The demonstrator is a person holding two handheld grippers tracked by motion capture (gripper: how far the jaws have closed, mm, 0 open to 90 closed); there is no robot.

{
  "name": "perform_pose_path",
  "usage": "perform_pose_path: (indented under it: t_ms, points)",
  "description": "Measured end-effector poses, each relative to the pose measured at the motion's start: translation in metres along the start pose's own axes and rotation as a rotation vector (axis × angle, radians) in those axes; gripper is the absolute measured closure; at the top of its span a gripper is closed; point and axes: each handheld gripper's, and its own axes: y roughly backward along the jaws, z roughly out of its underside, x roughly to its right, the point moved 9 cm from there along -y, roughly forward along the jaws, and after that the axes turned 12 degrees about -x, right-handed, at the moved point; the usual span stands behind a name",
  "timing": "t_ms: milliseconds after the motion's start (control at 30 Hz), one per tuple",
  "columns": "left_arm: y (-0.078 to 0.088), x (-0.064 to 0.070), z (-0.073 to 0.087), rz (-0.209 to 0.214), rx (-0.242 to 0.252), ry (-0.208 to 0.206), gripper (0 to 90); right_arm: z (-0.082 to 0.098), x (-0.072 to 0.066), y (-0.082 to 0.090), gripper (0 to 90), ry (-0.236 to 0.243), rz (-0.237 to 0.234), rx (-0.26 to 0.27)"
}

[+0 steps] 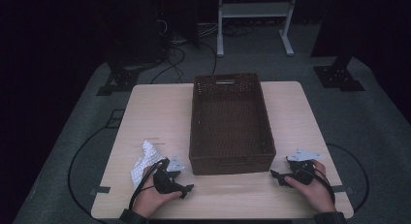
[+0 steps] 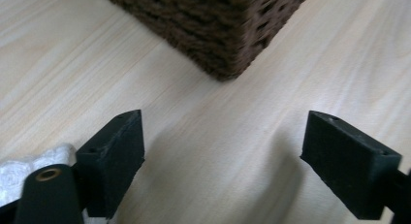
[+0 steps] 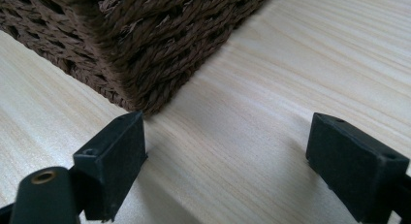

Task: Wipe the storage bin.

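Observation:
A brown woven basket [image 1: 230, 163] stands in the middle of the light wooden table [image 1: 155, 112] and looks empty. A crumpled white cloth [image 1: 144, 161] lies on the table left of the basket's near corner. My left gripper [image 1: 180, 178] sits just right of the cloth. In the left gripper view its jaws [image 2: 223, 141] stand wide apart over bare wood, with the basket's corner [image 2: 213, 25] ahead and the cloth's edge [image 2: 24, 168] beside the left jaw. My right gripper [image 1: 283, 173] rests by the basket's near right corner [image 3: 140, 44], open [image 3: 225, 146], with nothing between its jaws.
The table's near edge runs just below both hands. Beyond the far edge are grey floor mats, cables [image 1: 179, 54], black stand bases [image 1: 339, 76] and a white frame [image 1: 254, 20] in a dark room.

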Motion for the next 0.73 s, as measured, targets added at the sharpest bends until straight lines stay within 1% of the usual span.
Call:
perform_pose_path:
  t_ms: [67,100,167,200,300,367,467,733]
  points:
    - [-0.0019,-0.0006,0.0004,-0.007,0.001,-0.003,12.8,0.0000,0.0000,0.0000,13.2,0.000,0.000,0.000]
    - [-0.0027,0.0001,-0.0005,-0.006,0.010,0.005,11.9,0.0000,0.0000,0.0000,13.2,0.000,0.000,0.000]
    - [-0.0031,0.0004,-0.0008,-0.005,0.012,0.006,10.6,0.0000,0.0000,0.0000,13.2,0.000,0.000,0.000]
    - [-0.0040,0.0002,-0.0006,-0.006,0.014,0.000,9.2,0.0000,0.0000,0.0000,13.2,0.000,0.000,0.000]
    - [-0.0066,0.0010,-0.0012,-0.006,0.038,0.003,4.6,0.0000,0.0000,0.0000,13.2,0.000,0.000,0.000]
    - [-0.0076,0.0018,-0.0012,-0.006,0.039,-0.003,1.5,0.0000,0.0000,0.0000,13.2,0.000,0.000,0.000]
    - [-0.0091,0.0024,-0.0020,-0.005,0.061,-0.002,0.2,0.0000,0.0000,0.0000,13.2,0.000,0.000,0.000]
    - [-0.0090,0.0025,-0.0018,-0.002,0.062,-0.005,0.0,0.0000,0.0000,0.0000,13.2,0.000,0.000,0.000]
